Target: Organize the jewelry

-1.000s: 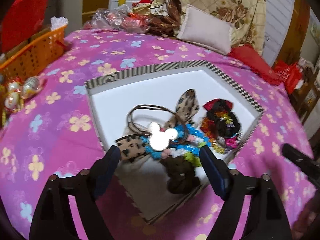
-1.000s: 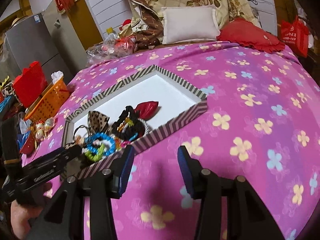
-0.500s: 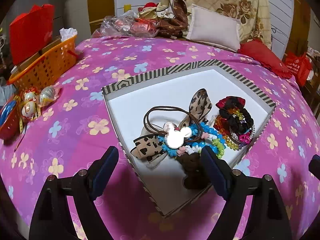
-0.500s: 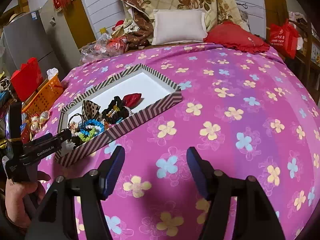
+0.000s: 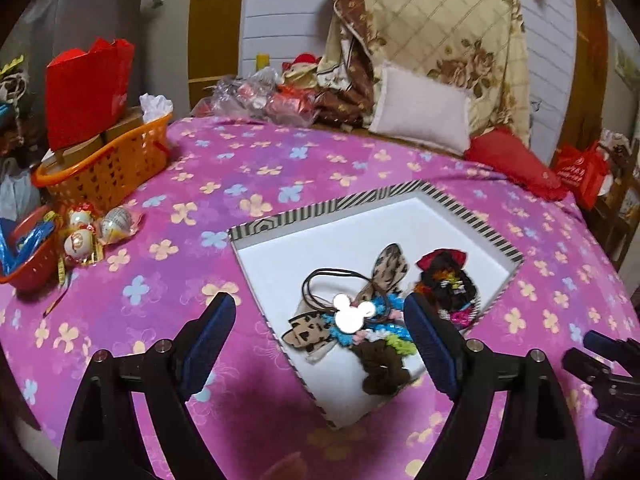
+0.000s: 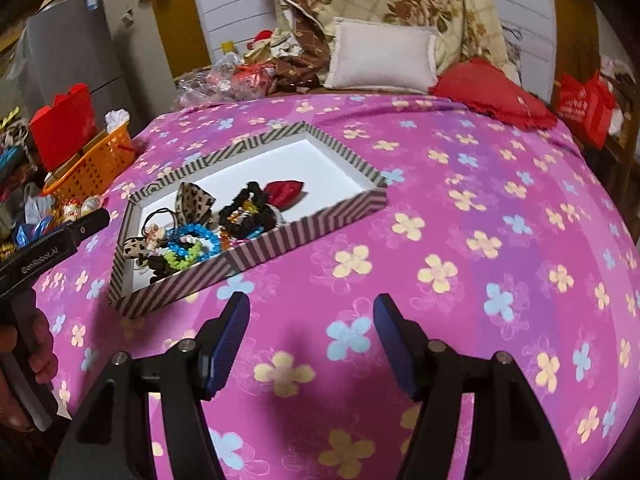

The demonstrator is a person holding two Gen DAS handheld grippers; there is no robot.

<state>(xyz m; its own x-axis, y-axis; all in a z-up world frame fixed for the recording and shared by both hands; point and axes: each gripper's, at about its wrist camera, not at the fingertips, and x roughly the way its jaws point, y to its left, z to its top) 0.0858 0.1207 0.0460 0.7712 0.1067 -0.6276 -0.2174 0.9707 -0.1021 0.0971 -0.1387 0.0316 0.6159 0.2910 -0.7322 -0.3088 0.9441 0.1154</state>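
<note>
Left wrist view: the left gripper [image 5: 320,320] hangs above the near corner of the striped box [image 5: 476,216], its jaws wide apart with nothing between them. Inside the box, all bunched toward that near corner, lie a mouse-head pendant [image 5: 352,314] on a brown cord, a leopard-print bow [image 5: 384,268] just behind it, a blue bead bracelet [image 5: 390,318] touching the pendant, a brown scrunchie [image 5: 382,364] nearest the box's front edge, and a black-and-red hair piece [image 5: 444,280] toward the box's right wall. The far half of the box is bare white. An orange basket [image 5: 108,164] sits well to the left of the box.

Right wrist view: the right gripper [image 6: 312,340] is over the flowered bedspread [image 6: 460,240], to the right of the box and clear of it; its jaws have just been opening and now stand apart, empty. The left gripper's body and the hand [image 6: 36,344] holding it show at the box's left side.

The pile appears complete, though whether smaller pieces hide under the bracelet I cannot tell. If any sorting remains, the sensible approach is to come down on one item at its free edge, the scrunchie first since it lies outermost, so the cord and beads are not dragged along, and to spread pieces into the box's empty far half.
</note>
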